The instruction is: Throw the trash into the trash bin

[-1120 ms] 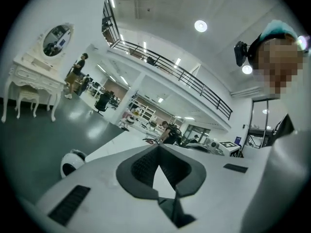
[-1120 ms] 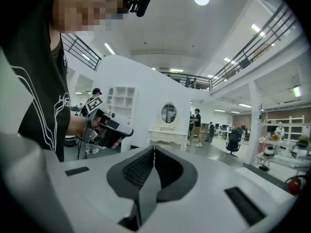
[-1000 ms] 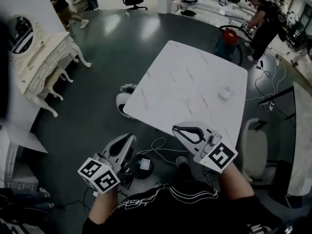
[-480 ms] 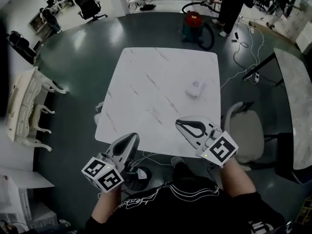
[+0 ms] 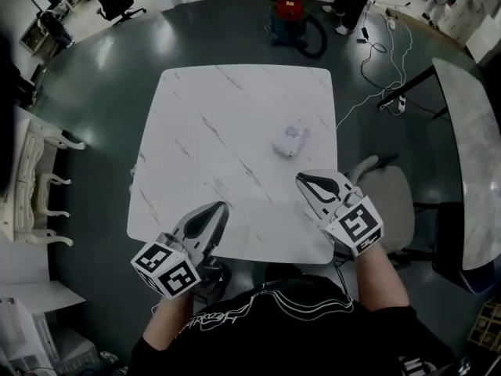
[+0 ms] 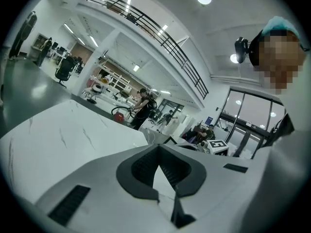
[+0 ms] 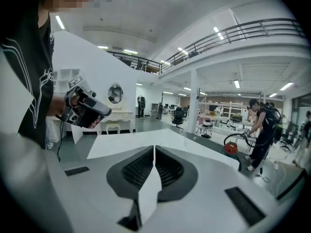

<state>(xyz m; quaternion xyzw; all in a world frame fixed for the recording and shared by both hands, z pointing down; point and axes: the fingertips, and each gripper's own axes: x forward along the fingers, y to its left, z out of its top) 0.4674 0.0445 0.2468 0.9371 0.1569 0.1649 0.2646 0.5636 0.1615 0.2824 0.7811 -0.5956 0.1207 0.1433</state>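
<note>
White trash (image 5: 290,140) barely distinguishable on marble table (image 5: 203,131).

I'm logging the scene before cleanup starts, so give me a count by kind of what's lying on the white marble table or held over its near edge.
Crumpled white trash: 1
Grippers: 2 (left gripper, right gripper, both shut and empty)
Total: 3
</note>
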